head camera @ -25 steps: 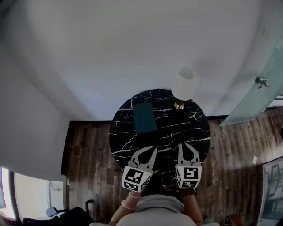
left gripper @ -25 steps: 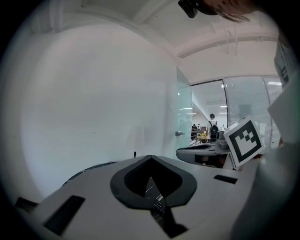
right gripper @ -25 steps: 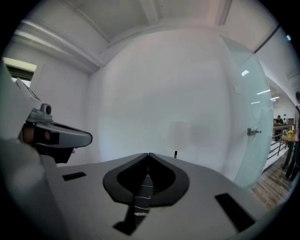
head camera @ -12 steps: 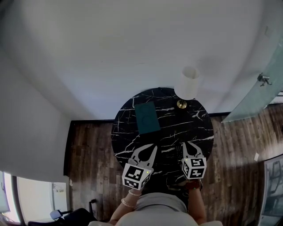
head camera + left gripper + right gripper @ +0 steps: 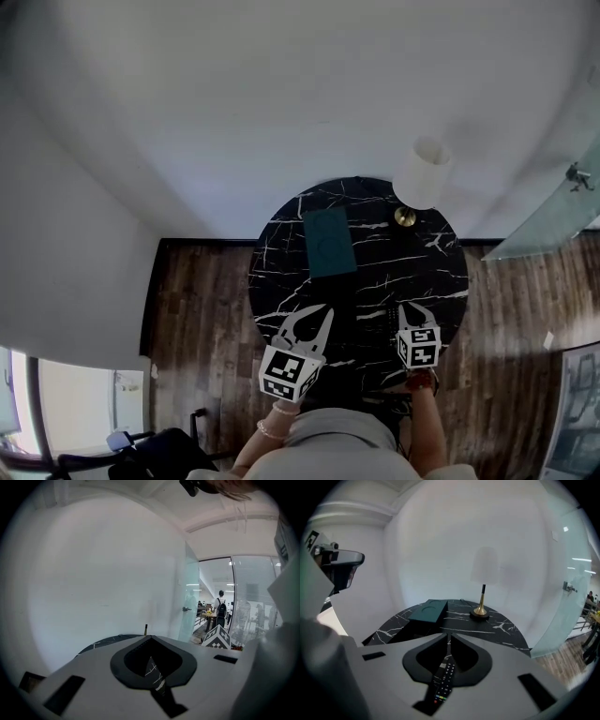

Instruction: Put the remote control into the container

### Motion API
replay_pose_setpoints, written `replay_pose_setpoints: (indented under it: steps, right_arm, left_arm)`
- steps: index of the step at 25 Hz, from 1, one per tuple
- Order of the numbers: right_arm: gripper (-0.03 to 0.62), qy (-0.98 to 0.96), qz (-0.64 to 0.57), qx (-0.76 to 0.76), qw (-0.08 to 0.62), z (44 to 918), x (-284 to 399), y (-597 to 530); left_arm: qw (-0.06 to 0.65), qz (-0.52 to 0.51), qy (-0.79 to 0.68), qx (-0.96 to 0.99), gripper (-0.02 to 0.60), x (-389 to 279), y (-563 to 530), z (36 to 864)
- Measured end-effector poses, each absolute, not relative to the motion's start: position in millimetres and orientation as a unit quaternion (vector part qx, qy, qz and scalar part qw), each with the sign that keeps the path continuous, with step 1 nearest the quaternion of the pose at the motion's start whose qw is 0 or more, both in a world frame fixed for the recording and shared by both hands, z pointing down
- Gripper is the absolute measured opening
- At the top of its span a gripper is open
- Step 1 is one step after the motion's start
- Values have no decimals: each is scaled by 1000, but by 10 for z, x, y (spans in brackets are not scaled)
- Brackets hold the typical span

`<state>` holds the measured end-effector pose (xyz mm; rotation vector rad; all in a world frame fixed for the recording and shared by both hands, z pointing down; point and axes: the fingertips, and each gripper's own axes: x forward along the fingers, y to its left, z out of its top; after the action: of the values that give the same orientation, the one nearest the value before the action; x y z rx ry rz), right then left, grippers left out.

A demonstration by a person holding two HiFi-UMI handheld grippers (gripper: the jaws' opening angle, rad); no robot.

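lying flat on the black marble table [image 5: 499,629], the remote control [image 5: 443,682] sits on the near side, its button face up and its long axis pointing away from you. your right gripper [image 5: 449,635] hangs right above it with the jaws drawn together, tips meeting and nothing clamped. you see the remote only through the hollow behind those tips, and whether the jaws touch it cannot be told. farther across the table, to the left of the remote and well apart from it, stands the dark green container [image 5: 427,611], a flat rectangular box with a round recess in its top. to its right, near the far edge, is a table lamp [image 5: 480,613] with a brass foot, a thin stem and a white shade. your left gripper [image 5: 150,638] is over the near left part of the table, level with the right one in the head view. its jaws are likewise closed and empty, with white veins of the marble showing through the hollow. around the table lies dark wooden floor [image 5: 197,319], and a frosted glass door [image 5: 569,590] stands off to the right.
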<state>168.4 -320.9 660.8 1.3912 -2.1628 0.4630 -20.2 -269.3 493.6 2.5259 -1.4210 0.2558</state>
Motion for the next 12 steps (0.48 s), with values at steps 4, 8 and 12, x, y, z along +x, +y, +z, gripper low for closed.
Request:
replay_pose_setpoints:
  steps: [4,8,12]
  right_arm:
    - [15,-793,184,505,286,6894,1681,-3186]
    - [15,-785,198,496,314,7157,1683,-3144]
    - [15,-775,218,493,329,7378,1694,-3117]
  left_arm:
    - [124,88,-495,855,6,-323,-2687,4989]
    - [132,89,-500,851,6,-390,-2674,5041]
    - [138,91,-503,848,6,-451,-2666,5082]
